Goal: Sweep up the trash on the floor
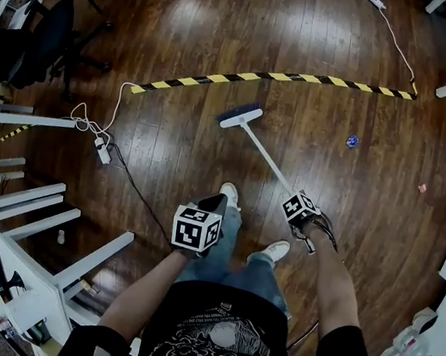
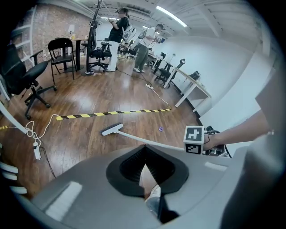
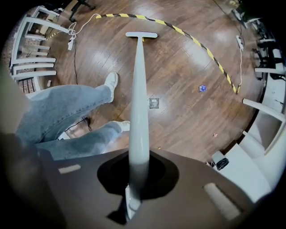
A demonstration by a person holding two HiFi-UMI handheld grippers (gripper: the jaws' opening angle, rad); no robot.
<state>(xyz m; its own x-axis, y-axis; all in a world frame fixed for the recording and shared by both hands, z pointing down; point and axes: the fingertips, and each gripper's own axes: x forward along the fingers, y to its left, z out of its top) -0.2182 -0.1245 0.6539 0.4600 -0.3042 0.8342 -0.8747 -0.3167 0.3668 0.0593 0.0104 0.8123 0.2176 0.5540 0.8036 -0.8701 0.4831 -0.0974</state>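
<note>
Left tongs (image 1: 213, 205) pressing shut on nothing, long white-handled broom with blue bristles (image 1: 249, 132) resting its head on the dark wooden floor (image 1: 324, 32) near the yellow-and-black striped tape (image 1: 277, 77), right tongs (image 1: 292, 195) clamping its handle, small blue trash scrap (image 1: 352, 140) and pink scrap (image 1: 422, 188) lying further right, apart from the broom.
</note>
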